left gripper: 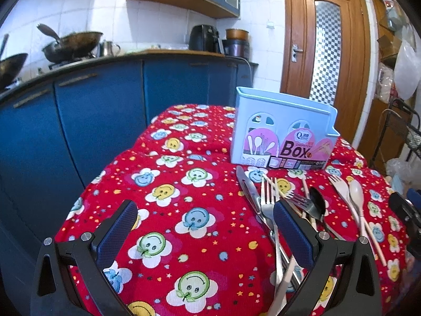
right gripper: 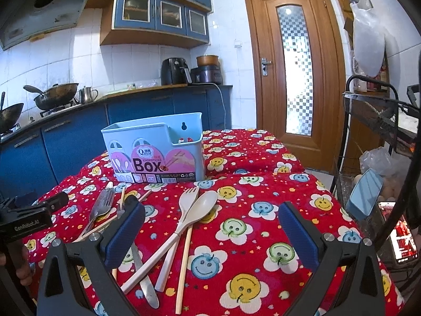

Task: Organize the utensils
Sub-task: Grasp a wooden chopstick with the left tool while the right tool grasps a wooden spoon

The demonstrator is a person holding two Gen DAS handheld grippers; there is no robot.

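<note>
A light blue utensil box (left gripper: 282,131) with a pink "Box" label stands upright on the red smiley tablecloth (left gripper: 184,223); it also shows in the right wrist view (right gripper: 155,148). In front of it lie a steel knife (left gripper: 248,189), steel forks (left gripper: 268,202), a dark spoon (left gripper: 317,204), a cream fork (right gripper: 188,200), a cream spoon (right gripper: 204,206) and wooden chopsticks (right gripper: 184,260). My left gripper (left gripper: 205,216) is open above the cloth, left of the utensils. My right gripper (right gripper: 210,218) is open, with the cream spoon and fork near its left finger.
Blue kitchen cabinets (left gripper: 105,105) with woks (left gripper: 71,43) stand behind the table. A wooden door (right gripper: 294,65) is at the back right. A black wire rack (right gripper: 381,121) with bags stands right of the table. The left gripper's body (right gripper: 29,218) shows at the left edge.
</note>
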